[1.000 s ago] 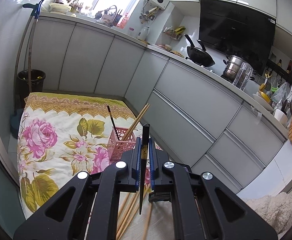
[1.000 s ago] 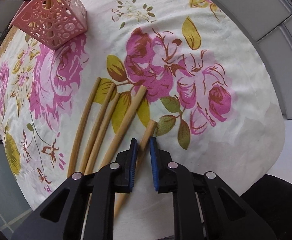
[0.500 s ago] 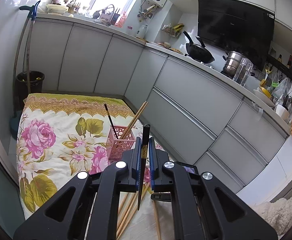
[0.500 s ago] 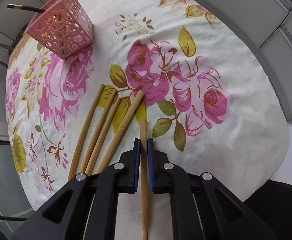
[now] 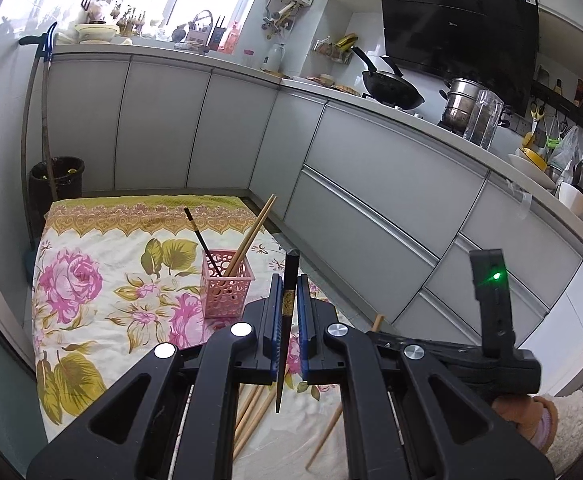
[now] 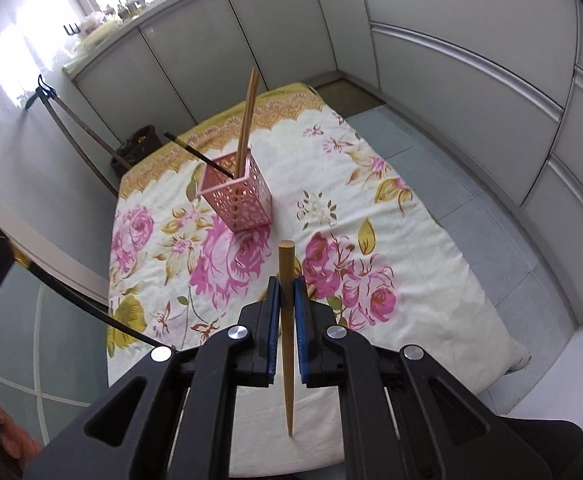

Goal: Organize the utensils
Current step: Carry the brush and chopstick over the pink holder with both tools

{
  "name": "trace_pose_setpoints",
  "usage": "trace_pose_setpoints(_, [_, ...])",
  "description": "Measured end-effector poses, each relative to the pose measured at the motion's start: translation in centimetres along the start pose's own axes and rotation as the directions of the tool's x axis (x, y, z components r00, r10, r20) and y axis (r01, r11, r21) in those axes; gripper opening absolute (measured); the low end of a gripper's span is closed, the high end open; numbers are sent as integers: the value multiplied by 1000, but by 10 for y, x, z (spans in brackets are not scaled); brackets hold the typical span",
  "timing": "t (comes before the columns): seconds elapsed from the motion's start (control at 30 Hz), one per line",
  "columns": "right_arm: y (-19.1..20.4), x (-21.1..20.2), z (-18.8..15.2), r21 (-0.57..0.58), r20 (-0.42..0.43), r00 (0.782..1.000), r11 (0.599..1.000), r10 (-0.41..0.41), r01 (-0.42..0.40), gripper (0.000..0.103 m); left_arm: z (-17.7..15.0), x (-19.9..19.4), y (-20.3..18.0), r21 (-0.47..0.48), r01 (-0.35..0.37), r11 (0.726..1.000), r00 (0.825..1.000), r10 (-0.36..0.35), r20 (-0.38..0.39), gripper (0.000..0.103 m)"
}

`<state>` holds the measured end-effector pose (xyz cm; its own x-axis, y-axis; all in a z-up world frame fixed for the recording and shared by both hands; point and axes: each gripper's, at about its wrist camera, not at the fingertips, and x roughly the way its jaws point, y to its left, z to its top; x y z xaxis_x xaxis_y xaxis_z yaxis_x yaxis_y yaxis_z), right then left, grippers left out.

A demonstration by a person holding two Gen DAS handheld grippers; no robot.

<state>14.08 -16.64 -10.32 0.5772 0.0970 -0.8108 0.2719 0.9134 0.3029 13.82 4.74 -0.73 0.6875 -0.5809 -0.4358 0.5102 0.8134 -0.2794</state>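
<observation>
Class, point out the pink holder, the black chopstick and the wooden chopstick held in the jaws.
pink holder [image 6: 240,204]: right wrist view, perforated front wall.
black chopstick [image 5: 288,304]: left wrist view, gold-patterned shaft.
wooden chopstick [image 6: 286,280]: right wrist view, upper shaft.

black claw [image 5: 287,300] frames, blue pads [image 5: 302,312], silver screws [image 5: 241,329].

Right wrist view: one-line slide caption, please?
Right hand-held gripper clamps a tan wooden chopstick above the floral cloth, facing the pink perforated holder.

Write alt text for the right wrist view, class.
The right gripper is shut on a wooden chopstick above a floral cloth. Beyond stands a pink holder containing two wooden chopsticks and a black one.
</observation>
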Motion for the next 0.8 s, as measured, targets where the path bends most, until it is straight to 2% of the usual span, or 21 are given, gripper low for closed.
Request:
trace_pose_setpoints(0.2, [-6,-50,24,-21,101,994,999,47,-45,8,7,6,-17,1,-16,1000,1000,16,8,6])
trace_pose_setpoints(0.4, [1,-89,58,-68,208,976,996,70,-57,8,32,13,-26,-5,-76,997,995,76,56,6])
trace_pose_setpoints(0.63, [10,-105,99,-101,268,959,992,97,-72,8,69,39,-31,24,-165,986,981,162,107,6])
trace_pose_setpoints(0.8, [12,-103,117,-115,285,952,990,110,-80,8,92,66,-25,31,-234,972,962,226,153,6])
